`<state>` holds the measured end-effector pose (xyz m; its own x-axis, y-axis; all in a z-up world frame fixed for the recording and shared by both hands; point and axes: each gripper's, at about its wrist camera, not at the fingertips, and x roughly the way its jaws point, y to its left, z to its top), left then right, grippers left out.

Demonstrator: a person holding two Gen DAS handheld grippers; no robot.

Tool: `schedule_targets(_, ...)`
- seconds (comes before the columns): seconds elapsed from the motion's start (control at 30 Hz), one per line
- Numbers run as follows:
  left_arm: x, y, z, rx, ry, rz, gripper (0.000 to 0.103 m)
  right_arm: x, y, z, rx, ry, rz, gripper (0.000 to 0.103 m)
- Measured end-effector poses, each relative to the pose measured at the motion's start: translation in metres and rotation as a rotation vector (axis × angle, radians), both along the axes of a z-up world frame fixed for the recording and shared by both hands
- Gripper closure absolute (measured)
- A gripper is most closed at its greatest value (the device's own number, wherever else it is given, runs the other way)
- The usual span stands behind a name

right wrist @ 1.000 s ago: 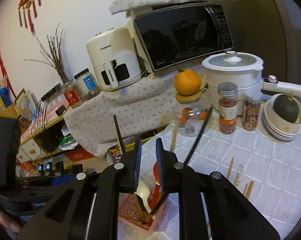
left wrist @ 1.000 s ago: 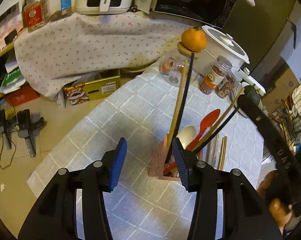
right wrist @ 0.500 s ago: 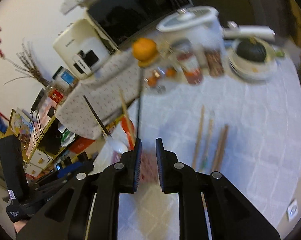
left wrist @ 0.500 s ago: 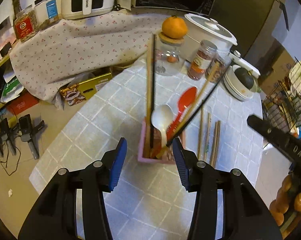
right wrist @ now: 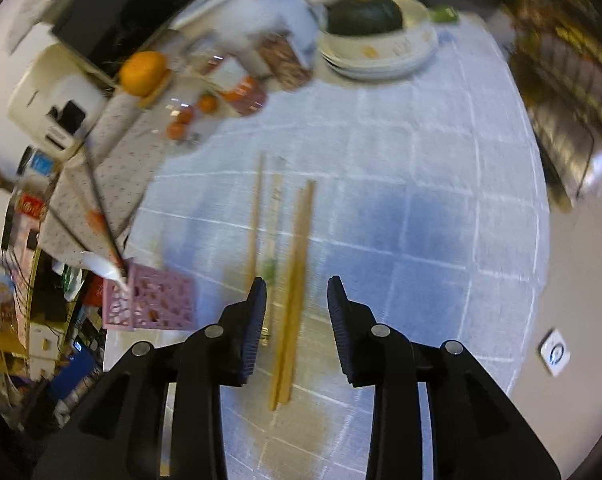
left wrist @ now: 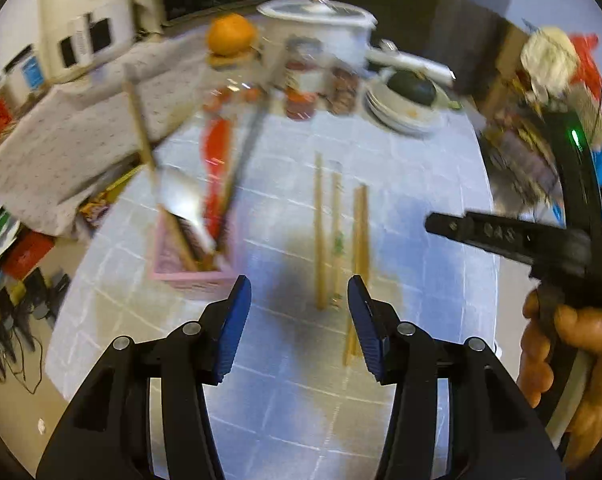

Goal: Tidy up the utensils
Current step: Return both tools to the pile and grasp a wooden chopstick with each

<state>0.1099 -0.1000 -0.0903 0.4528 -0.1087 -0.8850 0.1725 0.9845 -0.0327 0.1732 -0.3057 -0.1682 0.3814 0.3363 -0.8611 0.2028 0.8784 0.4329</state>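
**Right claw opening over the loose chopsticks**

Change: the right claw [right wrist: 297, 312] was pressed nearly together half a second ago; now we're seeing it spread, empty, hanging over the wooden chopsticks [right wrist: 293, 280] lying on the table [right wrist: 421, 200]. The nearest pair is running between its fingers, tips pointing away from the claw. Contact not shown, so not calling it a grasp yet.

Both cameras are swinging: a second ago both were looking at the pink holder [left wrist: 189, 264]; now both are pointing at the loose sticks. Heavy motion blur in both views.

We're reading this as: last drop into the holder done, next pick starting. Holder is already carrying a white spoon [left wrist: 181, 200], a red spatula [left wrist: 215, 168] and several sticks. Loose ones left: looks like four or so, blur is hiding the exact count.

Left claw [left wrist: 299, 320] is spread wide, empty, with the loose sticks just ahead of it and the holder ahead-left.

View differences:
- Left wrist is showing the right tool and the hand [left wrist: 565, 364] gripping it, off to its right; also the holder contents from above.
- Right wrist is showing the stick pair lined up inside its own gap, and the holder's patterned side, left of the claw. The left claw is out of its frame.
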Motion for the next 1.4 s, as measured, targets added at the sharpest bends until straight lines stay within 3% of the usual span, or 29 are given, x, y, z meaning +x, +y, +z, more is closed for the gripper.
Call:
schedule_targets(0.17,0.023,-0.033,-0.034,0.025,0.054,-0.020,0.055,-0.001,-0.022,-0.009,0.020,0.043,-0.073,0.070)
schedule_targets(0.33,0.066,-0.062,-0.059,0.093,0.029,-0.039,0.055,-0.005,-0.044,-0.011,0.050,0.057,-0.139,0.070)
schedule_targets(0.5,0.103,-0.071,-0.077,0.137,0.007,-0.020,0.069,-0.010,-0.060,-0.005,0.072,0.043,-0.184,0.070)
schedule_targets(0.87,0.160,-0.057,-0.122,0.175,0.082,0.088,0.070,-0.011,-0.067,-0.003,0.099,0.043,-0.198,0.070)
schedule_targets(1.0,0.159,-0.064,-0.144,0.204,0.133,0.040,0.074,-0.009,-0.066,-0.005,0.102,0.046,-0.192,0.070)
schedule_targets(1.03,0.155,-0.064,-0.145,0.181,0.118,0.032,0.086,-0.009,-0.064,-0.005,0.102,0.048,-0.187,0.070)
schedule_targets(1.1,0.149,-0.069,-0.145,0.169,0.122,0.003,0.097,-0.008,-0.062,-0.005,0.098,0.047,-0.176,0.070)
schedule_targets(1.17,0.136,-0.074,-0.143,0.161,0.144,-0.020,0.097,-0.007,-0.061,-0.007,0.090,0.049,-0.169,0.070)
schedule_targets(1.3,0.105,-0.073,-0.137,0.046,0.208,-0.047,0.097,-0.005,-0.059,-0.016,0.076,0.072,-0.160,0.070)
schedule_targets(1.4,0.082,-0.072,-0.127,0.011,0.223,-0.075,0.097,-0.002,-0.055,-0.024,0.066,0.092,-0.139,0.072)
